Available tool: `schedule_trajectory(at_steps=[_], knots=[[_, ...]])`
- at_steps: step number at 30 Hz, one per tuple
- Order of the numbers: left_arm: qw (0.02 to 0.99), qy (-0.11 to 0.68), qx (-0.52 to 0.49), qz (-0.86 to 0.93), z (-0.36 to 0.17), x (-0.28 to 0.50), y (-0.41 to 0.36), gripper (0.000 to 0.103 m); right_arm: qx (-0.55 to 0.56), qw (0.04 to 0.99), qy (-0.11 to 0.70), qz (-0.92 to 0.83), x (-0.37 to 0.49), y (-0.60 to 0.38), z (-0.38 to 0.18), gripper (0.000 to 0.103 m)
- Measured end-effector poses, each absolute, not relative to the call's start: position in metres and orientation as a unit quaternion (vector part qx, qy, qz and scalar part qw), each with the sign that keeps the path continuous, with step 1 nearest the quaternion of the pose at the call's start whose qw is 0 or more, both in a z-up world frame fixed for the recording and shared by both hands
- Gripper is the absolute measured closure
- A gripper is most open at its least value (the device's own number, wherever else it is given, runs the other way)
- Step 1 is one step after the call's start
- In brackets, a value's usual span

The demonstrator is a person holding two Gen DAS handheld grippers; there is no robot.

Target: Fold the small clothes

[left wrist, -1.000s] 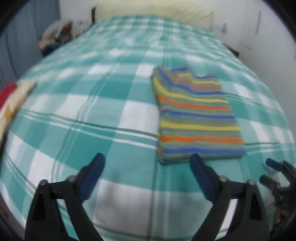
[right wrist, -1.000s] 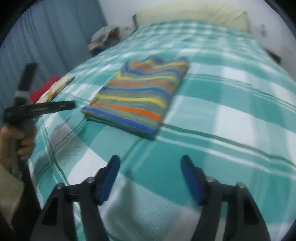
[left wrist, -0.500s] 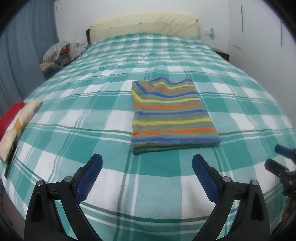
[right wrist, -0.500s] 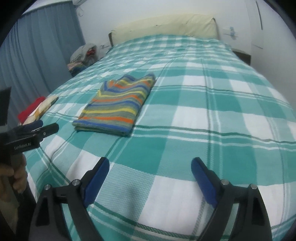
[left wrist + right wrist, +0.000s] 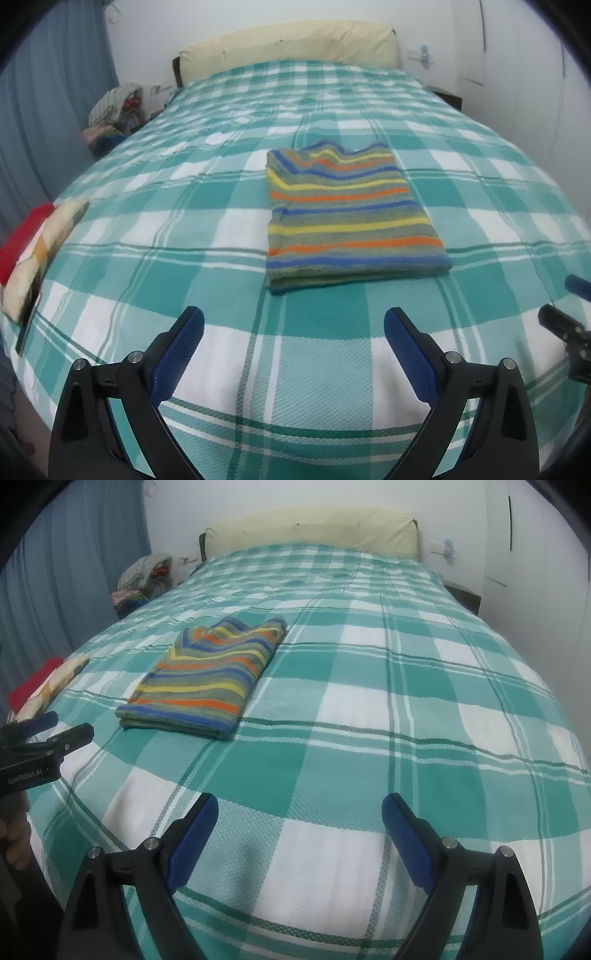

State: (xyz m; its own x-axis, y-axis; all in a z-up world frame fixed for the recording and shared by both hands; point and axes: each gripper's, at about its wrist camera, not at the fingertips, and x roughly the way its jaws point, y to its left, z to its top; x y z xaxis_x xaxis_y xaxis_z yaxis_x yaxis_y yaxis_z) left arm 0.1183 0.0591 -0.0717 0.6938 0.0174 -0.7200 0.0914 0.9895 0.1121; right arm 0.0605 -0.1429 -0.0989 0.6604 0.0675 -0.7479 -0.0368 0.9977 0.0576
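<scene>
The striped sweater lies folded flat on the green checked bed, at about twelve o'clock from the left claw and ten o'clock from the right claw. Both claws hang released, gripping nothing, well short of it. A cream pillow lies at the head.

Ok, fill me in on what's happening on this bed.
A person is folding small clothes with a handheld tool in each hand. The striped garment lies folded into a neat rectangle on the green checked bedspread. The left tool and the right tool are both open, holding nothing, and hang over the near edge of the bed, short of the garment. A red and cream bundle sits at the bed's left edge.
</scene>
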Motion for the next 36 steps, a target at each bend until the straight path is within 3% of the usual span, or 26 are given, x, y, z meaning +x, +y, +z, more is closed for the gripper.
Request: schedule_trajectory(at_steps=[13, 24, 30, 36], knots=[[0.906, 0.419, 0.062, -0.019, -0.096, 0.12, 0.064, 0.004, -0.064, 0.911, 0.405, -0.038, 0.059, -0.132, -0.096, 0.014], [0.9, 0.43, 0.063, -0.031, -0.092, 0.13, 0.073, 0.004, -0.066, 0.908, 0.413, -0.043, 0.06, -0.137, -0.1, 0.014], [0.896, 0.435, -0.045, -0.075, -0.068, 0.198, 0.139, 0.004, 0.014, 0.91, 0.409, 0.06, 0.083, -0.145, -0.091, 0.014], [0.851, 0.489, -0.099, -0.165, -0.099, 0.289, 0.149, 0.004, 0.178, 0.882, 0.399, 0.175, 0.17, -0.161, -0.089, 0.014]])
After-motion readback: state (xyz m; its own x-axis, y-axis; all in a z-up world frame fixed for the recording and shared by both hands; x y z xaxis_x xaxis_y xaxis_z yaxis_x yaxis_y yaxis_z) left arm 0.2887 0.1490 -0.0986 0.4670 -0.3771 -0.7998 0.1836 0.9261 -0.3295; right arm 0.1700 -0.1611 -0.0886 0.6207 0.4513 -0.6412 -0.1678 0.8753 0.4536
